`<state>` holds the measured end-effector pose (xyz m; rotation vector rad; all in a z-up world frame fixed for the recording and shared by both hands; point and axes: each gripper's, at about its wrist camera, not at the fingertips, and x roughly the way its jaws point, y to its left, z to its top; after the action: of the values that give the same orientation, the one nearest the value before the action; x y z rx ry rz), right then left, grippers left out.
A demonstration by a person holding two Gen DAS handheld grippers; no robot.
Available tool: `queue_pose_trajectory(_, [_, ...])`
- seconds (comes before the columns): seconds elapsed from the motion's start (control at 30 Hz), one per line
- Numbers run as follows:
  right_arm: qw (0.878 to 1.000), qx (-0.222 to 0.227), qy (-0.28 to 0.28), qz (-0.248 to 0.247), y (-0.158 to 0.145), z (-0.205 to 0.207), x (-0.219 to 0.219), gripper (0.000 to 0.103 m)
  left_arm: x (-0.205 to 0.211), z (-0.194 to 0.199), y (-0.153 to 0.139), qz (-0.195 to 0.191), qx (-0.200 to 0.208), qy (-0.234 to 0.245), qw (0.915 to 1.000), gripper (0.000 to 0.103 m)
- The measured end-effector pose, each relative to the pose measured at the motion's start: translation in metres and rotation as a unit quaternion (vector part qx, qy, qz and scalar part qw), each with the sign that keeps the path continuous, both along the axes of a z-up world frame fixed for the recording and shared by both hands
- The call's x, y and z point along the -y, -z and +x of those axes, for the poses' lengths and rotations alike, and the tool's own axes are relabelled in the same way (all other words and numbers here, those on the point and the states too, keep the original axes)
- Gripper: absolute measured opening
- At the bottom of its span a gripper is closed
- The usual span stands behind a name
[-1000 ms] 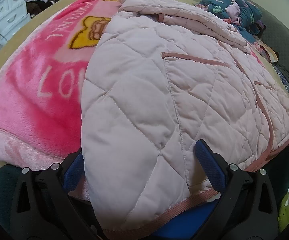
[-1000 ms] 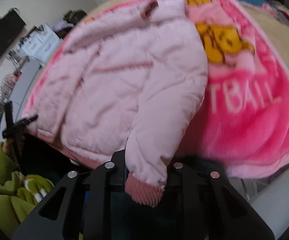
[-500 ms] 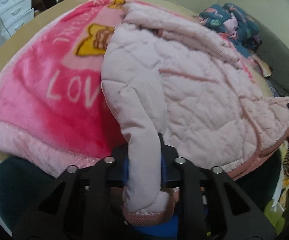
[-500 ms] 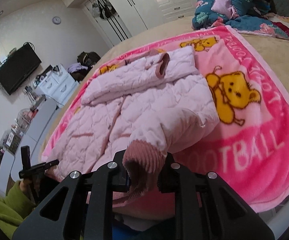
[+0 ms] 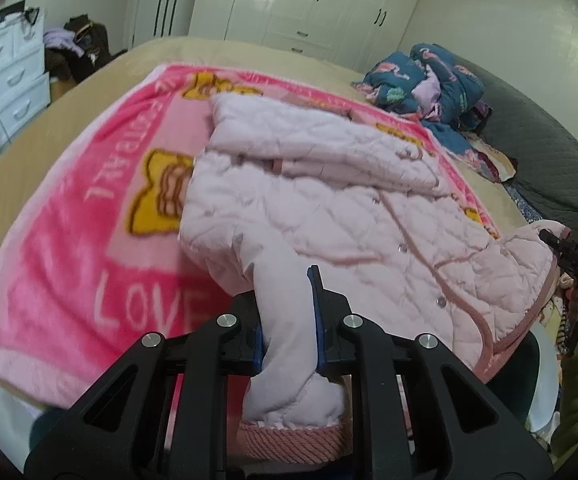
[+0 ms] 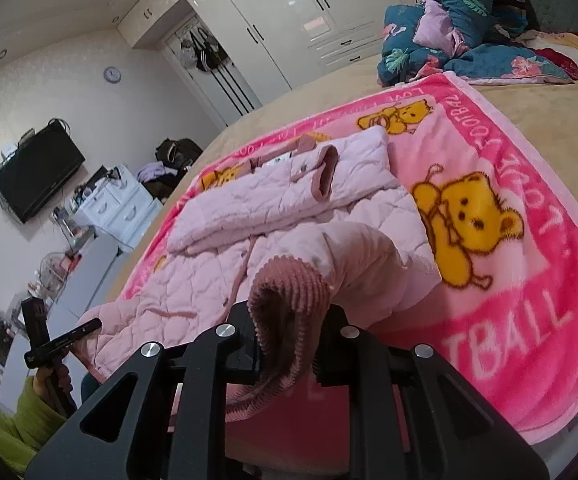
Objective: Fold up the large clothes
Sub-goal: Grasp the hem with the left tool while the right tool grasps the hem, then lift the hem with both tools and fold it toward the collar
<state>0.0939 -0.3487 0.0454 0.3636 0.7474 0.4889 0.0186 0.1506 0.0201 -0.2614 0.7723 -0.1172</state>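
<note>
Left hand-held gripper [image 5: 287, 320] clamped on pink jacket [image 5: 329, 208] hem; right hand-held gripper [image 6: 289, 340] pinching ribbed cuff [image 6: 289, 300] (folded sleeve [image 6: 265, 200] clear in right view only).

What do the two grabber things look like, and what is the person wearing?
Both grabbers are black plastic frames with triangle-shaped cut-outs and round silver screws. The left gripper has fingers lined with blue pads. On the right gripper the pads' colour cannot be seen. Seen from across the bed, each is a slim black tool with small white lettering. The person wears a yellow-green sleeve.
</note>
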Motion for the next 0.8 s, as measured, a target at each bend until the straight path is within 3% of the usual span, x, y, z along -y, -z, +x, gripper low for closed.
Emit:
queue_pose_trajectory(0.43, [0.999,0.026,0.018,0.011,-0.02,0.023,-0.003,0.015,-0.003,0.033,-0.032,-0.023,0.043,-0.005,0.9988,0.011])
queue_pose_trajectory(0.8, [0.999,0.043,0.024,0.012,-0.044,0.048,-0.009,0.015,-0.005,0.057,-0.05,-0.018,0.059,-0.008,0.9981,0.011])
